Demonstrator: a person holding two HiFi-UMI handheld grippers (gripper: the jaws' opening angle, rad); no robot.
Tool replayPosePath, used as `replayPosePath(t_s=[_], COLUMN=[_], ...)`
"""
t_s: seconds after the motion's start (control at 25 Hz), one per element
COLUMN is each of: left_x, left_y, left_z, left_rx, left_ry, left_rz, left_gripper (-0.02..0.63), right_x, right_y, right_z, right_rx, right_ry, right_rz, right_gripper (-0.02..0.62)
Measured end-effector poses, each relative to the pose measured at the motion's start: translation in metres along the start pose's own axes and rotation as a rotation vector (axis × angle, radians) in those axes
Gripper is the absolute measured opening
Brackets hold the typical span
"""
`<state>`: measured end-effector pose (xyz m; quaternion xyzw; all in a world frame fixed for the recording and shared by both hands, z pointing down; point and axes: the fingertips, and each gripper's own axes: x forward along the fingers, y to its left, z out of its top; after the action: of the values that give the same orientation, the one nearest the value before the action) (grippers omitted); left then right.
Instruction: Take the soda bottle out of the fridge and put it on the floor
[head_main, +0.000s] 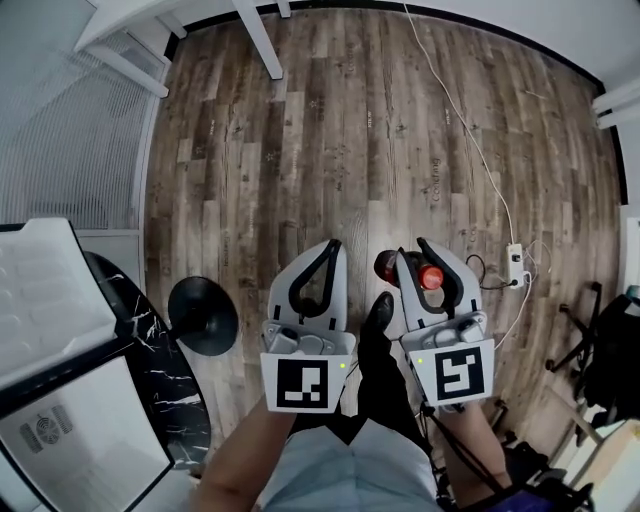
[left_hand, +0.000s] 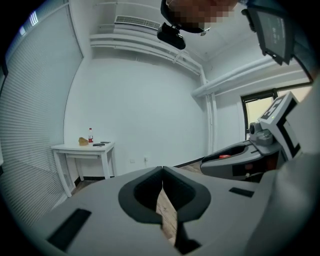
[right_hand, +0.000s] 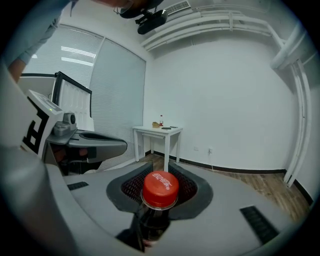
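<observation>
Right tool (head_main: 412, 250): clamped on the neck of the soda bottle (right_hand: 160, 188) just under its red cap, jaws held part-way apart by it.
Soda bottle: out of the fridge and carried in the right tool. Its cap faces that tool's camera and its dark body hangs below the jaws. The long axis looks close to upright, and the base appears not yet to be on the floor.
Left tool (head_main: 331, 243): just beside the right tool, on its left, with its jaws closed tip to tip and empty. Only floorboards show through the slit.
Shoe (head_main: 377, 318): the person's dark shoe, down between the two tools.
Relation that counts: the floor (head_main: 380, 130) lies directly beneath the bottle's base. The right hand alone has the bottle, and the left is close by but idle. The next move is likely a straight lowering, base first, keeping the bottle upright so it stands when the jaws let go.
Black round base (head_main: 203, 316): on the boards left of the left tool, clear of the landing spot.
Fridge (head_main: 40, 290): behind and left of the left tool, its white door apparently open.
Power strip (head_main: 516, 265): right of the right tool, with a white cable running on ahead.
Worktop (right_hand: 159, 131): far ahead by the wall, white, carrying a small bottle and a few small items.
</observation>
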<state>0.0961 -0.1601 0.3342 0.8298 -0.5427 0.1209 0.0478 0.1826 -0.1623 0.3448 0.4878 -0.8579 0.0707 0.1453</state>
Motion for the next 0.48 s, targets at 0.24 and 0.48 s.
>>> replayPosePath(t_s=[0.24, 0.48], left_x=[0.011, 0.022], left_y=[0.001, 0.002], left_z=[-0.036, -0.061], left_rx=[-0.017, -0.037], left_ry=[0.040, 0.041], left_rz=[-0.005, -0.014], left_gripper=[0.018, 0.018], right_x=[0.018, 0.033], right_y=[-0.001, -0.003], right_z=[-0.033, -0.062], right_rx=[0.008, 0.023], right_ry=[0.026, 0.046], right_rz=[-0.003, -0.008], right_gripper=[0.107, 0.107])
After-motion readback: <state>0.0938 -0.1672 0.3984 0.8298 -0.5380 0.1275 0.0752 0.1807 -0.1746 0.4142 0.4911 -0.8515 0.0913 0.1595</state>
